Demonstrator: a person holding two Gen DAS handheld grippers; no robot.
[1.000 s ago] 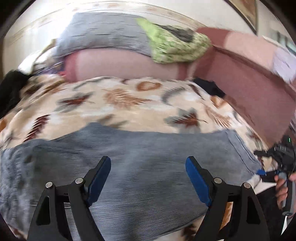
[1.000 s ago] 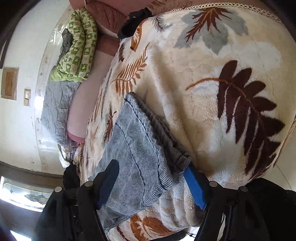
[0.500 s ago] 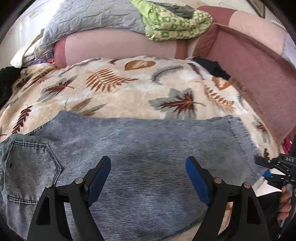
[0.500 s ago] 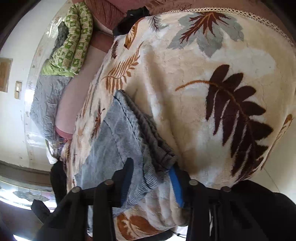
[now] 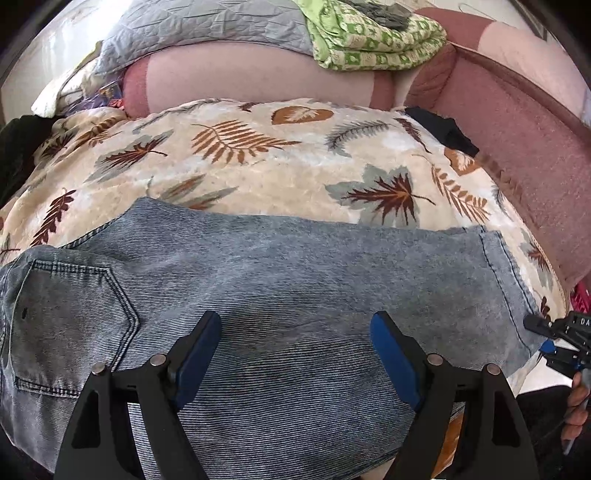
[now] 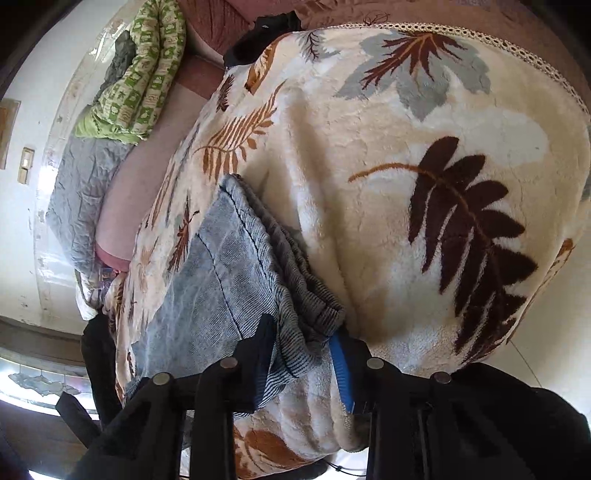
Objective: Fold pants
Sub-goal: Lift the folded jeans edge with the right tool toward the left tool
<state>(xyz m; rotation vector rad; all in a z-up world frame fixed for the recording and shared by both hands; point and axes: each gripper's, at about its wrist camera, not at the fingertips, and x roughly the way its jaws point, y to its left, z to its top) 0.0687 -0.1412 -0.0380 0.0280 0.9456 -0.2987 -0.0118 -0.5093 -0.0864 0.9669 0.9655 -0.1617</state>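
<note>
Grey-blue denim pants (image 5: 295, 266) lie flat across a leaf-print blanket (image 5: 258, 170), with a back pocket (image 5: 66, 317) at the left and the leg hems at the right. My left gripper (image 5: 295, 325) hovers open over the middle of the legs, nothing between its blue pads. In the right wrist view my right gripper (image 6: 303, 339) is closing its jaws on the near corner of the stacked leg hems (image 6: 288, 295), and the cloth bunches between the pads. The same right gripper (image 5: 554, 332) shows at the hem in the left wrist view, held by a person's hand (image 5: 576, 398).
Behind the blanket runs a pink bolster (image 5: 240, 77) with a grey quilt (image 5: 207, 26) and a green patterned quilt (image 5: 369, 37) on top. A black cloth (image 5: 443, 129) lies at the blanket's far right corner. A maroon cover (image 5: 517, 147) borders the right side.
My right gripper's jaws narrowed from wide apart to pinching the hem corner. The left gripper tipped lower and nearer the pants, bringing the back pocket into view; it stayed open.
</note>
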